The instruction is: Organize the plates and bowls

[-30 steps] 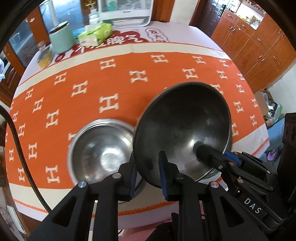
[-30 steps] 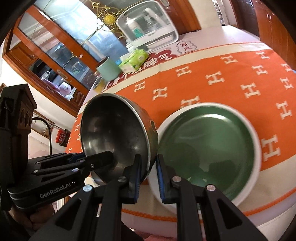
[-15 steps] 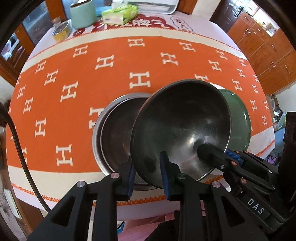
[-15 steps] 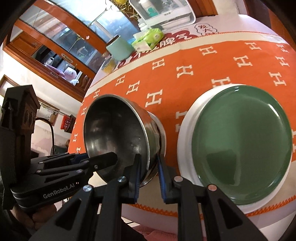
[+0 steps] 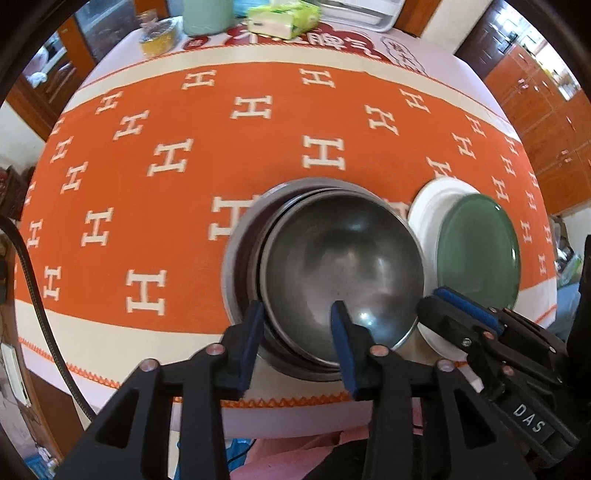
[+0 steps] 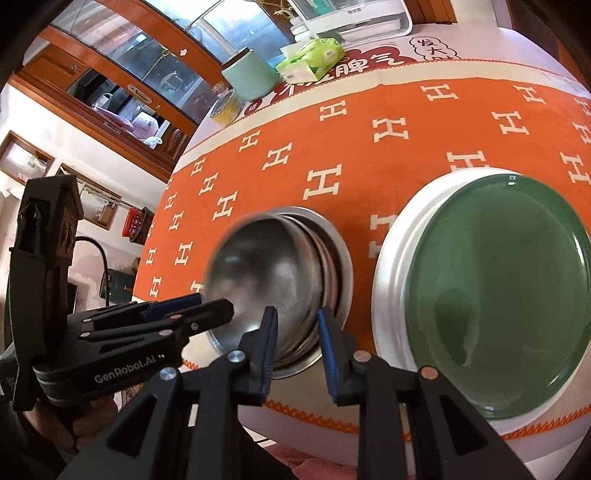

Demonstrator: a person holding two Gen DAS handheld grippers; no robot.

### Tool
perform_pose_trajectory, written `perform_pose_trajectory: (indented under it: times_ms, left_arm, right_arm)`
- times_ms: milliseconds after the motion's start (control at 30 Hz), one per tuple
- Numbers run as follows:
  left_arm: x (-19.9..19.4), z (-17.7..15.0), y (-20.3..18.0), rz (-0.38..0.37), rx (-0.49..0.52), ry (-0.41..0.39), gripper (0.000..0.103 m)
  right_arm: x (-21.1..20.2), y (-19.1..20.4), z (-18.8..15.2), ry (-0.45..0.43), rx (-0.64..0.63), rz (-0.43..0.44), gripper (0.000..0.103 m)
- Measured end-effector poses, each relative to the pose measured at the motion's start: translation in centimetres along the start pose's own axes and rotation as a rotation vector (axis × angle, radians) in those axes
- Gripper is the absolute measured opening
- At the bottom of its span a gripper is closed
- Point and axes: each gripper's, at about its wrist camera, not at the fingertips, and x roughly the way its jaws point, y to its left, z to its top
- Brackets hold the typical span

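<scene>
A steel bowl [image 5: 343,266] sits nested inside a larger steel bowl [image 5: 240,243] near the table's front edge; both show in the right wrist view, the inner bowl [image 6: 262,273] and the outer one [image 6: 340,251]. My left gripper [image 5: 297,328] is open, its fingers either side of the bowls' near rim. My right gripper [image 6: 295,332] is open at the bowls' right rim; it also shows in the left wrist view [image 5: 436,302]. A green plate [image 6: 495,310] lies on a white plate [image 6: 391,288] to the right.
The orange H-patterned tablecloth [image 5: 184,155] covers the round table. At the far edge stand a mint canister [image 6: 249,75], a green tissue pack [image 6: 310,61], a yellow jar [image 5: 159,37] and a white appliance [image 6: 354,18]. Wooden cabinets [image 5: 546,110] line the right.
The held bowl has been lowered into the larger bowl. Both grippers have opened and let go of its rim.
</scene>
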Motion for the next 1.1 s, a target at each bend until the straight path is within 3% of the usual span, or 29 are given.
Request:
perform_pose_trajectory:
  times_ms: [233,400,467,633,733,800,1100]
  left_arm:
    - [-0.8,0.3,1.1,-0.024,-0.032,-0.049,0.04]
    - [-1.8,0.5,1.4,0.03,-0.007,-0.111,0.054]
    - [-2.4,0.5,1.4,0.06,0.023,-0.156,0.065]
    - [-3.2,0.4,1.9,0.084,0.098,-0.231,0.072]
    - [-3.1,0.5,2.4,0.073,0.115,-0.234,0.075]
    - [-2.9,0.4,2.7,0.062,0.117,-0.238,0.075]
    - [-0.7,0.2,3.9,0.02,0.111,-0.206,0.075]
  right_arm:
    - [0.0,-0.3,0.4,0.005,0.011,-0.005,0.024]
    - [-0.1,-0.6,0.5,-0.003,0.041,-0.017,0.024]
    - [-0.1,-0.9,0.5,-0.001,0.06,-0.015,0.024]
    - [0.0,-2.0,0.5,0.027,0.136,-0.003,0.036]
    - [0.2,-2.6,0.3,0.062,0.182,0.03,0.039]
    - [0.4,-2.9,0.1,0.082,0.201,0.051,0.048]
    - [2.3,-5.4,-1.0,0.172,0.397,0.206,0.05]
